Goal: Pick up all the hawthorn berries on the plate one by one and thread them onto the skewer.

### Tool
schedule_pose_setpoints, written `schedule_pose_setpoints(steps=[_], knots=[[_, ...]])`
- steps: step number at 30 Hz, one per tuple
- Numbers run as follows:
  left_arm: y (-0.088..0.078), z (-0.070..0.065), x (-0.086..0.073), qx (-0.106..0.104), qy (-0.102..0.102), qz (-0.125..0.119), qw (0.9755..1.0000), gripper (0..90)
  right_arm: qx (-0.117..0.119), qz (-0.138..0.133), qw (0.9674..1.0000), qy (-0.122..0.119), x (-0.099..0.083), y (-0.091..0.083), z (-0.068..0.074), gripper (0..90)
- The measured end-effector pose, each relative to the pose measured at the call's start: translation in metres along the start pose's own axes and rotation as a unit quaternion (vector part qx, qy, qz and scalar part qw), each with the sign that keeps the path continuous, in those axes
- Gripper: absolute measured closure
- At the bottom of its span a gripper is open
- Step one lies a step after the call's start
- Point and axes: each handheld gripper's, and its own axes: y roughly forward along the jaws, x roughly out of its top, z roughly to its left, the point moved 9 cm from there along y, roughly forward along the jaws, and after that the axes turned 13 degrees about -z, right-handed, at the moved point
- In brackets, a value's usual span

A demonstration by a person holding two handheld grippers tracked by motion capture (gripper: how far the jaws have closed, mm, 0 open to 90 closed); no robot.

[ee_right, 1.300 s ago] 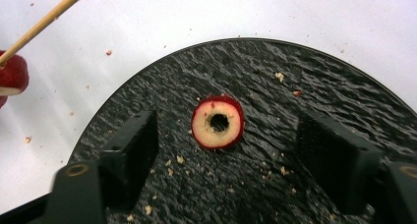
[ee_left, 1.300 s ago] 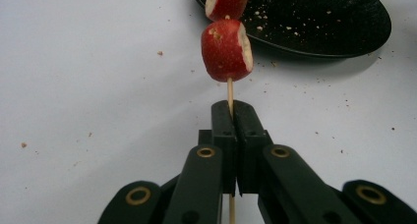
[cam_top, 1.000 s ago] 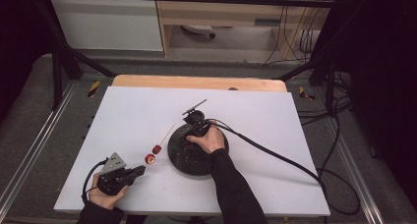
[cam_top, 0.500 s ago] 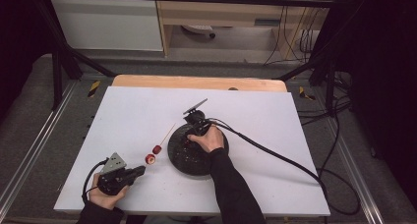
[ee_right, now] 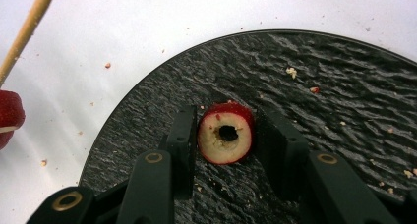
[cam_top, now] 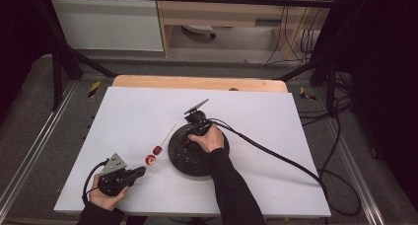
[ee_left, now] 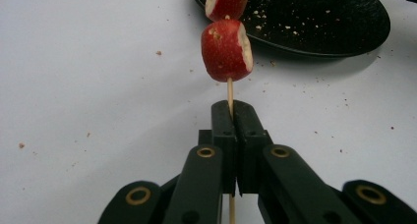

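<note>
Skewering is under way: near the tabletop's front-left corner, the left gripper (ee_left: 231,117) is clamping a thin wooden skewer (ee_left: 229,91) carrying two red cored fruit pieces (ee_left: 226,49). Farther in, the right gripper (ee_right: 228,135) has just been closing on a third red cored fruit ring (ee_right: 225,132) on the round black textured plate (ee_right: 314,81), pads apparently touching. Next, lifting it calls for aligning hole with skewer tip.

Bright overhead light is washing the white desk (cam_top: 256,116), while the surroundings are staying dark. Close-ups are looking soft, with faint shadows.
</note>
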Motion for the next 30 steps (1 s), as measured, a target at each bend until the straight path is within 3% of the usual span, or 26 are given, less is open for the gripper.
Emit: schedule_pose_setpoints(steps=[13, 30], knots=[[0.0, 0.0, 0.0, 0.0, 0.001, 0.0, 1.0, 88.1, -0.003, -0.001, 1.0, -0.001, 0.001, -0.004, 0.001, 62.6], [0.0, -0.002, 0.001, 0.0, 0.002, -0.002, 1.0, 88.1, -0.007, -0.031, 0.9994, -0.012, 0.01, -0.036, 0.01, 62.8]])
